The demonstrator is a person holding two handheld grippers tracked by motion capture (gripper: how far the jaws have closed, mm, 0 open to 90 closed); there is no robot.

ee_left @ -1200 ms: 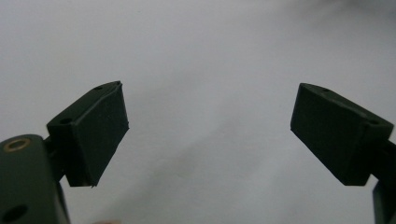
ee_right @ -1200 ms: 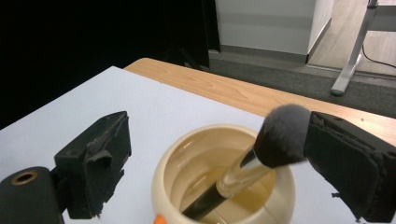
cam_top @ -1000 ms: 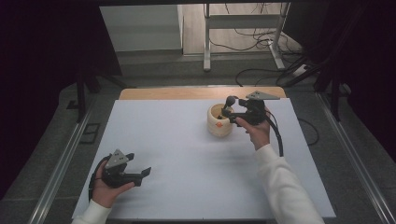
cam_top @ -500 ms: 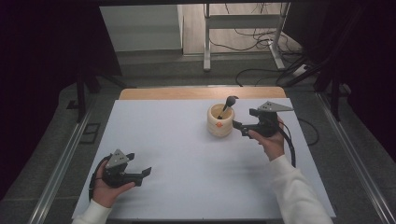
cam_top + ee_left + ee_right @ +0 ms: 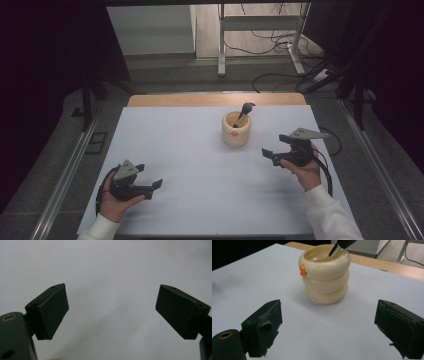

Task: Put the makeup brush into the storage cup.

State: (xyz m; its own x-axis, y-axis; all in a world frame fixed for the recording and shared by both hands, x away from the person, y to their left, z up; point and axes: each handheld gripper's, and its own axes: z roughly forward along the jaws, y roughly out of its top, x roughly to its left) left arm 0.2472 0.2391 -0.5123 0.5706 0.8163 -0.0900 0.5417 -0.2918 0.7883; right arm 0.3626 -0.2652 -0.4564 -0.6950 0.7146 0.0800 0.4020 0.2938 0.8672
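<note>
Right gripper view: my right gripper (image 5: 328, 327) has its two black jaws spread wide apart, with nothing between them but bare white tabletop. The rubber pad on one jaw looks torn and ragged at its edges. Straight ahead of the jaws, near but not touching, stands a cream-coloured holder (image 5: 325, 277) shaped like three stacked rings, upright on the white table (image 5: 249, 282). A small orange knob (image 5: 303, 270) sticks out from its top ring. A dark-handled tool (image 5: 338, 246) leans inside the holder, its upper end cut off by the top of the frame.

Left gripper view: my left gripper (image 5: 111, 312) also has its jaws spread wide, holding nothing, with plain white surface in front of them.

From the high view, my left gripper (image 5: 131, 181) sits low near the front left part of the table, gripped in my left hand (image 5: 112, 205). My right gripper (image 5: 292, 150) is at the right side, held in my right hand (image 5: 305, 170), its jaws pointing left, with the holder (image 5: 236, 129) farther back and to its left. The holder stands just behind the middle of the table, the tool's dark head (image 5: 247, 107) tilting up and to the right out of it. A strip of wood (image 5: 165, 100) runs along the table's far edge.
</note>
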